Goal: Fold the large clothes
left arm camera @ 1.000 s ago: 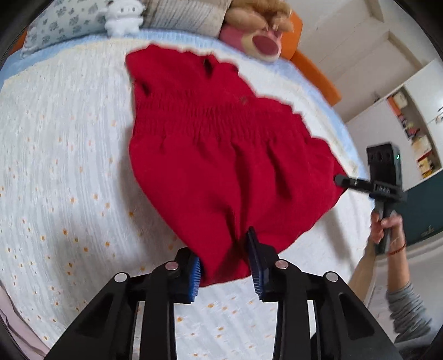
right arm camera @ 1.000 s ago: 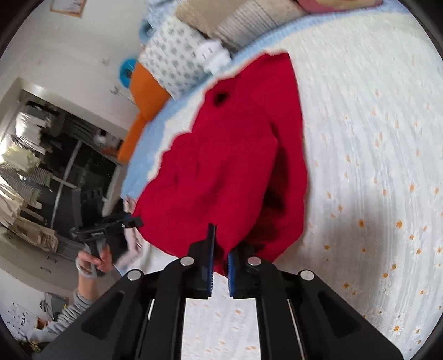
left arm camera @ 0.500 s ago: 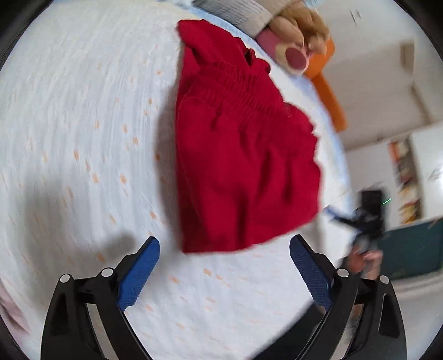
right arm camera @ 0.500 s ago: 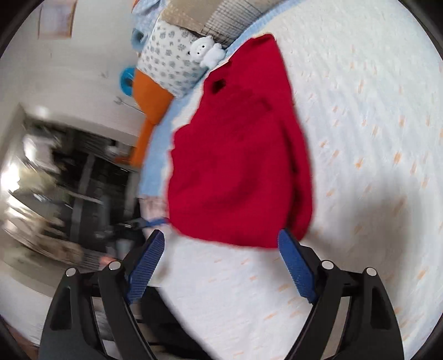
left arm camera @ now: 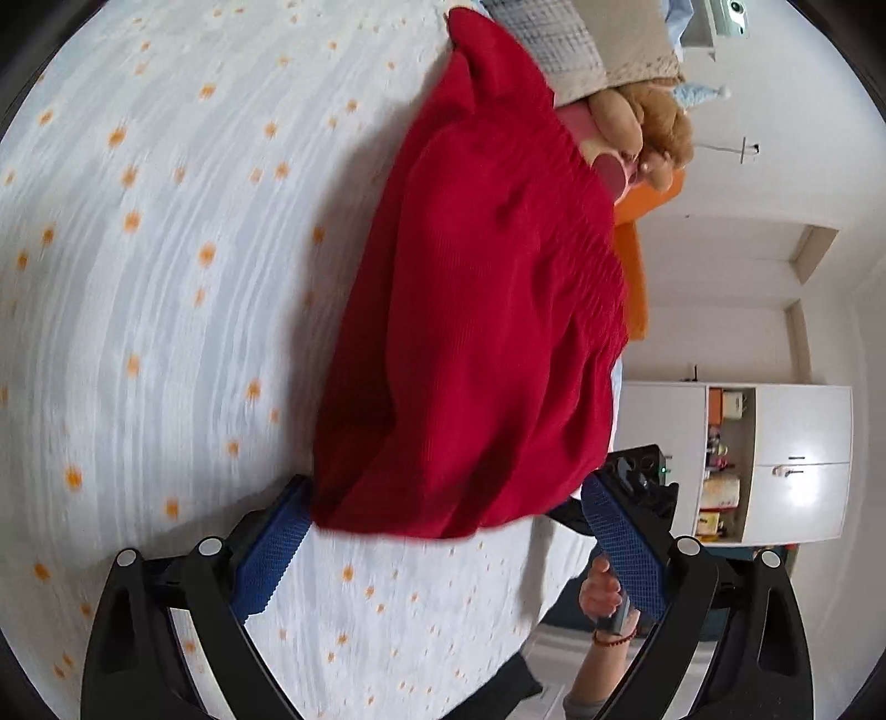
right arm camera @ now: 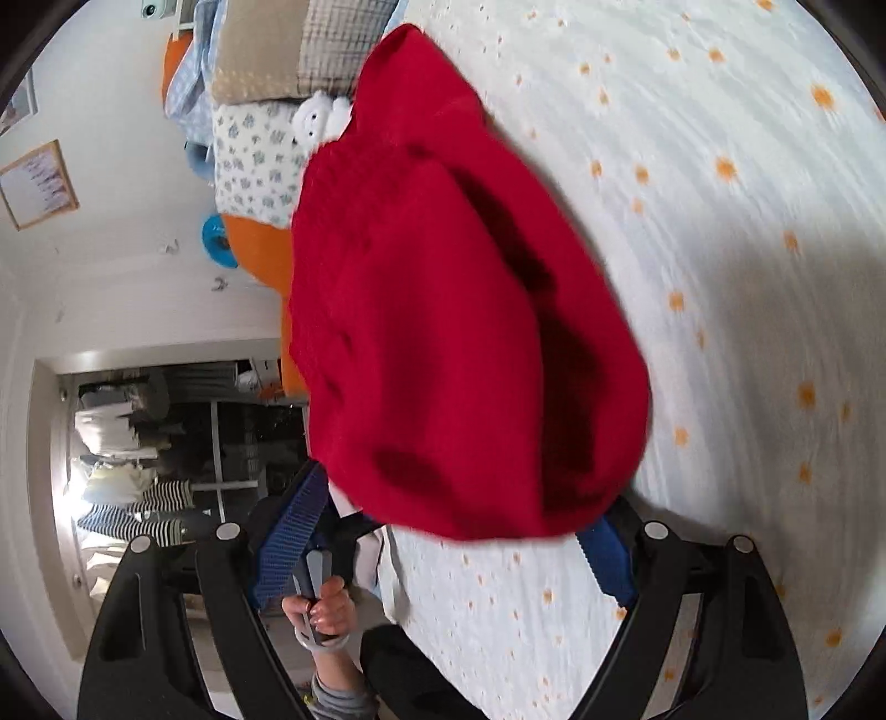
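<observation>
A red ribbed garment [left arm camera: 487, 332] lies on the white bed cover with orange flowers [left arm camera: 166, 277], its top toward the pillows and its hem toward me. My left gripper [left arm camera: 446, 545] stands open, low over the bed, with the hem lying between its wide-spread blue pads [left arm camera: 271, 548]; the left pad sits at the hem's corner. In the right wrist view the garment [right arm camera: 443, 332] looks bunched, with dark folds. My right gripper [right arm camera: 448, 543] is open too, the hem just in front of its pads [right arm camera: 293, 531]. Neither grips the cloth.
Pillows [left arm camera: 581, 50] and a brown plush toy [left arm camera: 648, 133] lie at the bed's head beside an orange cushion [left arm camera: 631, 266]. A white cupboard [left arm camera: 775, 459] stands past the bed's edge. A hand [right arm camera: 326, 609] holds the other gripper. A doorway with hanging clothes [right arm camera: 138, 471] shows on the left.
Both grippers let go of the hem and opened wide. Both sank toward the bed and rolled. The garment dropped from the lifted hold and now lies on the cover.
</observation>
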A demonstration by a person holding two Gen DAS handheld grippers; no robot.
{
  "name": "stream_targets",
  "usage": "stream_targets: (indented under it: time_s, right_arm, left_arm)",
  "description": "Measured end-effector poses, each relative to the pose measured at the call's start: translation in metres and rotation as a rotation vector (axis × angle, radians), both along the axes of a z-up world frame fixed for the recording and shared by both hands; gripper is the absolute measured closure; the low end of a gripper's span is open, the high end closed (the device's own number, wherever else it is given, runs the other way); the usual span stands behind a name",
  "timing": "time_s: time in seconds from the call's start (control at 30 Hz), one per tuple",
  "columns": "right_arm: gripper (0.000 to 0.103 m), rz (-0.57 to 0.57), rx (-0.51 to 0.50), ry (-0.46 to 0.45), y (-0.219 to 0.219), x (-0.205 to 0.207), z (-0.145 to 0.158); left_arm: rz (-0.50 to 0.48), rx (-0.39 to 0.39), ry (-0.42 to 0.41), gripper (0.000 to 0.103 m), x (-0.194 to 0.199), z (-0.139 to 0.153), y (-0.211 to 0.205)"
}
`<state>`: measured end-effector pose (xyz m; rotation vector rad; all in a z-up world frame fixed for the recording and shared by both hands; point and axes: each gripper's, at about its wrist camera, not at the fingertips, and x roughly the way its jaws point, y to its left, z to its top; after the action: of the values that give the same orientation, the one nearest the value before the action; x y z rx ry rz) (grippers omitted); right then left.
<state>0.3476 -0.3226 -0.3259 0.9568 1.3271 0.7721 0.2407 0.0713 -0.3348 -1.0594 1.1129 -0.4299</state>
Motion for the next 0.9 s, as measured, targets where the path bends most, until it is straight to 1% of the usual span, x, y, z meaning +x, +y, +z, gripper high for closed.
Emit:
stream_targets:
  time_s: [0.1, 0.17, 0.2, 0.23, 0.27, 0.33, 0.37, 0.4, 0.47, 0.5, 0.53, 0.6, 0.63, 0.73, 0.83, 0.9]
  right_arm:
    - [0.018, 0.005, -0.011, 0.014, 0.005, 0.008, -0.002]
    - [0.019, 0.013, -0.011, -0.005, 0.007, 0.008, 0.002]
    - [0.029, 0.019, -0.014, -0.015, 0.008, 0.006, 0.002]
    - [0.042, 0.029, -0.015, -0.025, 0.007, 0.005, 0.003]
    - [0.046, 0.028, -0.005, -0.019, 0.004, 0.004, 0.001]
    - [0.058, 0.008, 0.042, 0.016, -0.001, 0.004, -0.002]
    - [0.060, -0.001, 0.065, 0.029, -0.004, 0.005, -0.003]
    - [0.062, -0.012, 0.088, 0.038, -0.006, 0.005, -0.003]
    - [0.065, -0.022, 0.112, 0.043, -0.006, 0.008, 0.003]
    - [0.067, -0.026, 0.130, 0.036, -0.005, 0.011, 0.009]
    - [0.068, -0.023, 0.145, 0.027, -0.004, 0.014, 0.015]
    - [0.068, -0.033, 0.180, -0.001, 0.001, 0.027, 0.034]
    - [0.071, -0.040, 0.189, -0.017, 0.002, 0.033, 0.042]
    - [0.072, -0.066, 0.222, -0.080, 0.008, 0.061, 0.074]
    - [0.072, -0.103, 0.243, -0.126, 0.019, 0.100, 0.101]
    - [0.072, -0.127, 0.240, -0.145, 0.031, 0.131, 0.113]
  left_arm:
    - [0.000, -0.019, 0.008, 0.003, 0.013, -0.002, 0.001]
    - [-0.004, -0.016, 0.005, 0.003, 0.016, 0.001, -0.002]
    - [-0.013, -0.019, -0.004, 0.003, 0.017, 0.004, -0.004]
    - [-0.021, -0.028, -0.014, 0.003, 0.017, 0.007, -0.005]
    - [-0.024, -0.027, -0.023, 0.003, 0.016, 0.012, -0.007]
    - [-0.031, -0.040, -0.035, 0.004, 0.016, 0.018, -0.003]
    - [-0.036, -0.053, -0.032, 0.004, 0.018, 0.021, -0.004]
    - [-0.036, -0.088, -0.029, 0.004, 0.022, 0.024, -0.002]
    - [-0.020, -0.163, -0.030, 0.009, 0.032, 0.032, 0.006]
    - [-0.017, -0.181, -0.038, 0.019, 0.037, 0.036, 0.009]
    - [-0.018, -0.189, -0.050, 0.023, 0.043, 0.043, 0.012]
    - [-0.007, -0.207, -0.083, 0.027, 0.062, 0.061, 0.017]
    - [-0.007, -0.210, -0.096, 0.030, 0.070, 0.068, 0.018]
    - [0.017, -0.206, -0.158, 0.032, 0.104, 0.098, 0.024]
    - [0.053, -0.157, -0.227, 0.032, 0.149, 0.126, 0.033]
    - [0.076, -0.135, -0.236, 0.032, 0.179, 0.135, 0.039]
